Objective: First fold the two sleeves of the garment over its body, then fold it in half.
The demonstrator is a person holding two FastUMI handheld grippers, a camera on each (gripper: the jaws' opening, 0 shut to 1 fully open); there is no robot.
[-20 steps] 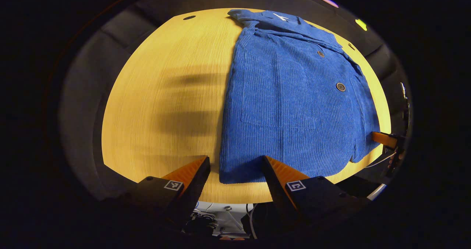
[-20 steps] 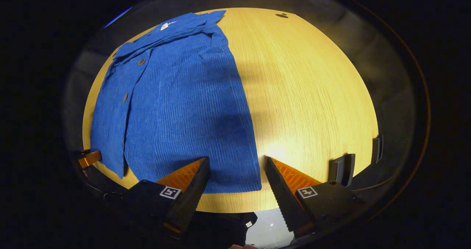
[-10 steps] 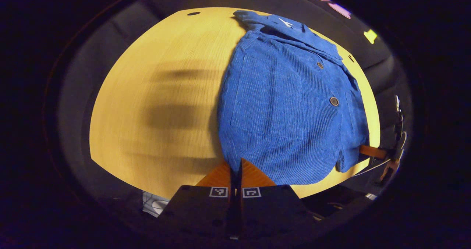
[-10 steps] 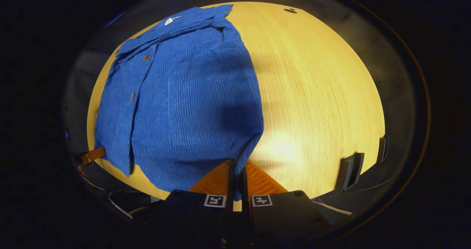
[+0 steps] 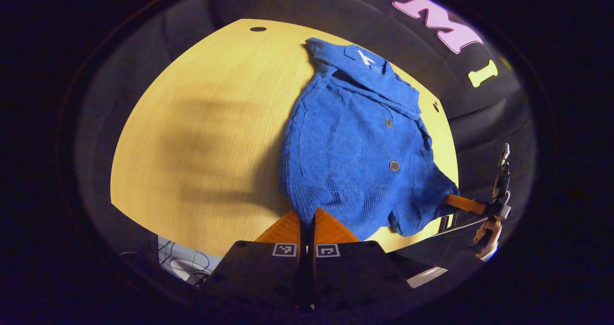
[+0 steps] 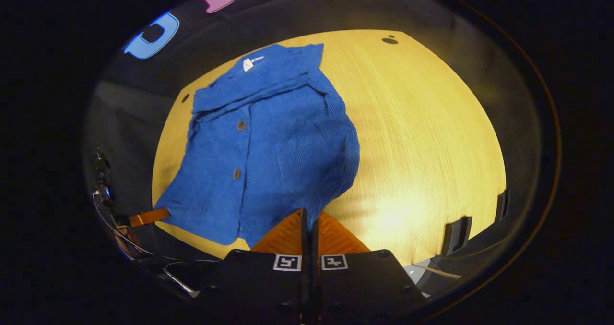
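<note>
A blue corduroy jacket [image 5: 355,147] [image 6: 268,142] with round buttons lies on a wooden table [image 5: 201,138] [image 6: 422,133], collar at the far end, sleeves folded in. My left gripper [image 5: 307,215] is shut on the jacket's near left hem corner, which is raised off the table. My right gripper [image 6: 308,215] is shut on the near right hem corner, lifted as well. The right gripper [image 5: 463,202] and the hand holding it [image 5: 485,234] show in the left gripper view at the jacket's other corner. One finger of the left gripper [image 6: 148,216] pokes out by the hem in the right gripper view.
The table has small round holes near its far corners [image 5: 258,29] [image 6: 389,40]. Two dark brackets [image 6: 456,234] stand at the table's right edge. Cables lie on the floor [image 5: 184,265] below the near edge.
Both grippers went from open beside the hem to shut on its two corners. They have since risen and carried the hem up and toward the collar, bunching the jacket's lower half.
</note>
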